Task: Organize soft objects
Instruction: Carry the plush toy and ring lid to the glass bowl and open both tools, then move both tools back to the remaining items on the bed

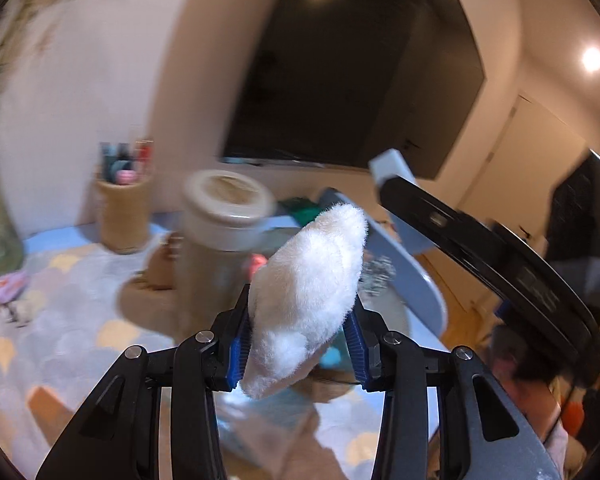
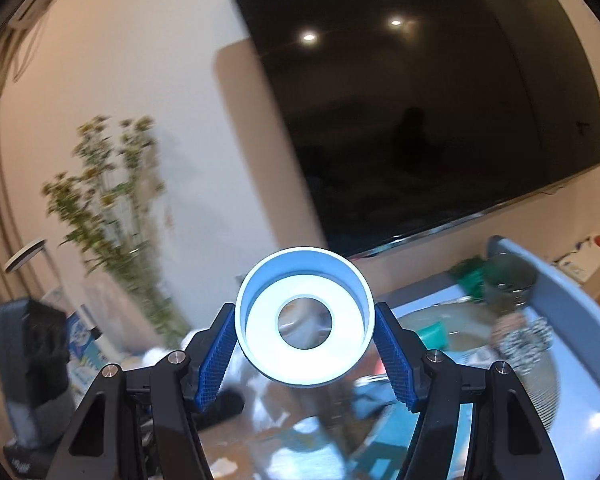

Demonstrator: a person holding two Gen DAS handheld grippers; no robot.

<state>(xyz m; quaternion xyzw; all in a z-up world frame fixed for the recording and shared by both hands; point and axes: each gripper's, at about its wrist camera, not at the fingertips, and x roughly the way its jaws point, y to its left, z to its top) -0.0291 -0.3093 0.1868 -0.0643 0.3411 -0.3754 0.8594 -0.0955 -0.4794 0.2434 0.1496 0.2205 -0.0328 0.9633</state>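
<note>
You are gripping a white plush toy (image 1: 306, 304) in the left claw (image 1: 300, 344) and a blue ring-shaped piece (image 2: 305, 316) in the right claw (image 2: 305, 354), both above the blue tray (image 2: 572, 300), where loosely pinched plush is risking slipping out.

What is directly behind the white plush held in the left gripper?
Behind the white plush sit a blurred cream jar and a grey-blue tray rim. The plush covers whatever lies between them.
</note>
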